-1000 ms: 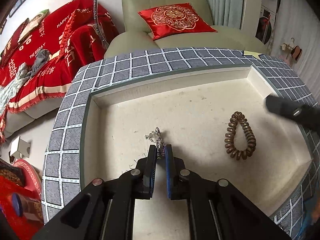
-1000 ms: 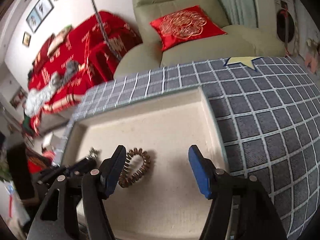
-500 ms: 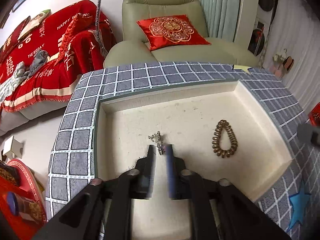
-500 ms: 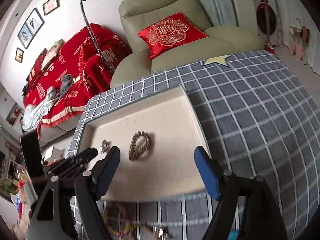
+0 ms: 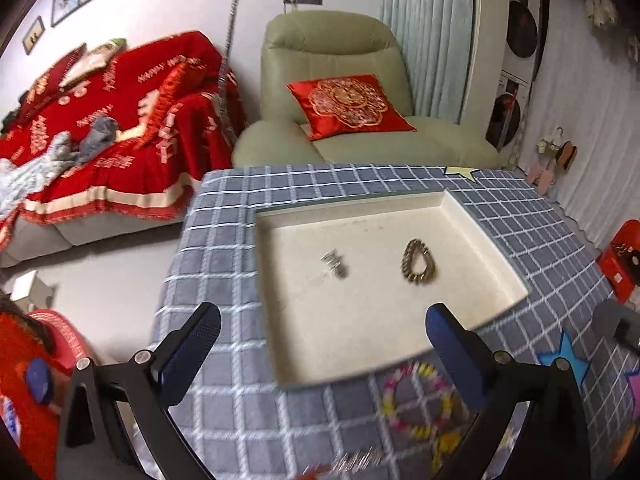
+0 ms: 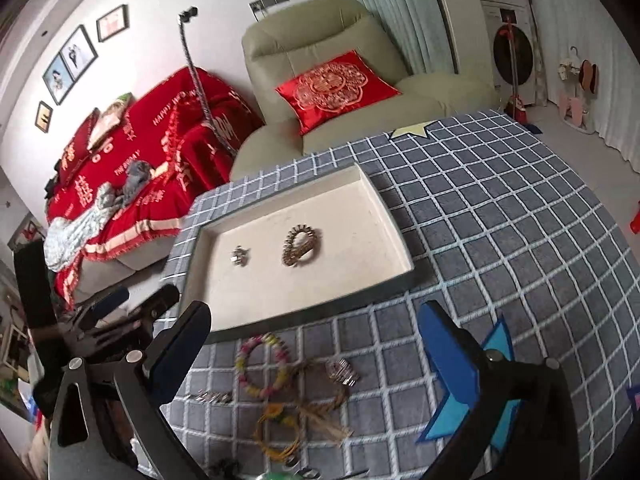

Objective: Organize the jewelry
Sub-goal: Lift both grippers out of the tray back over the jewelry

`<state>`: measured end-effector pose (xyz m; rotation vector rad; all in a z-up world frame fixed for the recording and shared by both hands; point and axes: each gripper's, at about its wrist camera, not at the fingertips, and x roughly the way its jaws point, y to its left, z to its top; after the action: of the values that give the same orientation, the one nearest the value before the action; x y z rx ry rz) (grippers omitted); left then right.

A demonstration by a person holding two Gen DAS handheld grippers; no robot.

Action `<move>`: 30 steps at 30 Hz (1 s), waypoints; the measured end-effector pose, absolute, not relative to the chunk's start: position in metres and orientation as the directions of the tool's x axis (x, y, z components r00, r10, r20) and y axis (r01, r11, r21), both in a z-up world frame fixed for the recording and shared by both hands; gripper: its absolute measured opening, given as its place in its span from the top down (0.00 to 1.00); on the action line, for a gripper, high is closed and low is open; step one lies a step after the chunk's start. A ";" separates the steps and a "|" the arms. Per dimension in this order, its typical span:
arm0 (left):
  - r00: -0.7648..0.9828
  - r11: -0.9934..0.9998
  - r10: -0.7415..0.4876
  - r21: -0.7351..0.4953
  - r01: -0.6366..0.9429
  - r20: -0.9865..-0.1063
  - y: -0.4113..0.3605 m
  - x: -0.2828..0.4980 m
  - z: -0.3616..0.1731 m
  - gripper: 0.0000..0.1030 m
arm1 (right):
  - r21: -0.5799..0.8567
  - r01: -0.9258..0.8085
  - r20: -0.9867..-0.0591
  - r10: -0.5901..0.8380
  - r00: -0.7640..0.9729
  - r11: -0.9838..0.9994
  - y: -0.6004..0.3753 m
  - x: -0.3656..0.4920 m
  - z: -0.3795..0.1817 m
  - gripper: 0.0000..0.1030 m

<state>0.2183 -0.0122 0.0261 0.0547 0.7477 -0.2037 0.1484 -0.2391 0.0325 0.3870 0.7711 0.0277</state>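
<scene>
A cream tray (image 5: 492, 240) (image 6: 384, 216) lies on the grey checked cloth. In it are a small silver earring piece (image 5: 335, 263) (image 6: 239, 256) and a brown bead bracelet (image 5: 418, 263) (image 6: 301, 241). In front of the tray lie a pink-and-yellow bead bracelet (image 5: 412, 400) (image 6: 262, 364), a yellow-green bracelet (image 6: 278, 432), a straw-coloured loop (image 6: 320, 396) and small silver pieces (image 6: 342, 372). My left gripper (image 5: 322, 348) is open and empty, above the tray's near edge. My right gripper (image 6: 316, 340) is open and empty, above the loose jewelry.
The left gripper's fingers (image 6: 120, 300) show at the left in the right wrist view. A green armchair (image 5: 340, 92) with a red cushion and a red-covered sofa (image 5: 100, 128) stand behind the table. A red stool (image 5: 620, 260) is at the right.
My left gripper let go of the silver piece, opened wide and drew back from the tray. My right gripper also pulled back and up, bringing the loose jewelry on the cloth into view.
</scene>
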 end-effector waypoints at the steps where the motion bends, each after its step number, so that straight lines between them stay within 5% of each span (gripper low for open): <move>1: 0.725 0.980 -0.154 -0.010 0.199 -0.671 -0.007 0.207 0.026 0.00 | 0.351 0.111 -0.682 0.172 0.711 0.930 -0.236 0.144 0.034 0.00; 14: 0.621 0.972 -0.195 -0.063 0.227 -0.759 0.024 0.132 -0.022 0.00 | 0.314 0.160 -0.780 0.158 0.605 0.936 -0.224 0.082 -0.012 0.00; 30: 0.544 0.962 -0.175 -0.026 0.271 -0.820 0.026 0.141 -0.049 0.00 | 0.200 0.125 -0.850 0.108 0.516 0.972 -0.178 0.044 -0.060 0.00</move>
<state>0.1410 0.0265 -0.0494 0.1086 0.9597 -0.2654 0.0439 -0.1775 -0.0598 0.2485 1.0312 -0.0100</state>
